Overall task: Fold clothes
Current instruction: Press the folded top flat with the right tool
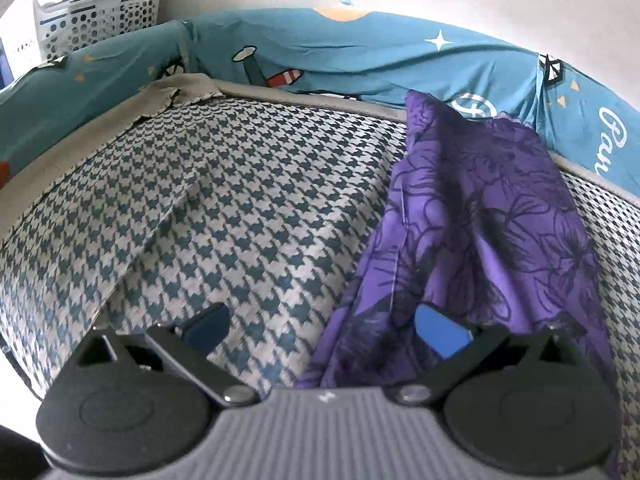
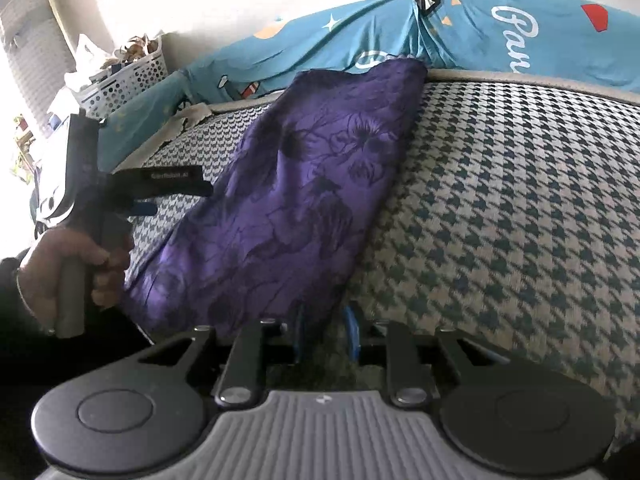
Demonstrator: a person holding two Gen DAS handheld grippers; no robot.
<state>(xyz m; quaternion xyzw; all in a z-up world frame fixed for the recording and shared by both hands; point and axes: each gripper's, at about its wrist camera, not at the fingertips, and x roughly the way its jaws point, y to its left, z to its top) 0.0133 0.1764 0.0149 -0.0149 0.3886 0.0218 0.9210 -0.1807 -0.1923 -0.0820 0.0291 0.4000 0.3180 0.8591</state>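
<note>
Where writing can be read at all, we find it in two places: white script beginning "Pan" on the teal sheet point(image 2: 516, 24), its end cut off by the frame, and a small pale label on the arm of the left gripper point(image 2: 176, 196), too blurred for us to read. We count one purple cloth point(image 2: 296, 200), printed with dark flowers, lying as a long strip on the houndstooth cover point(image 2: 500, 208) and running from near the teal sheet at the far edge down to the near edge. We count two grippers. The left gripper point(image 1: 324, 328) has its blue pads point(image 1: 440, 330) spread wide, one over the houndstooth cover point(image 1: 240, 200) and the other over the purple cloth point(image 1: 480, 220), with nothing pinched between them. The right gripper point(image 2: 326, 334) has its pads drawn near together at the near corner of the cloth, but blur keeps us from telling whether they grip it. One hand point(image 2: 68, 276) holds the left gripper's handle, and one white basket point(image 1: 96, 20) stands beyond the teal sheet point(image 1: 360, 52).
</note>
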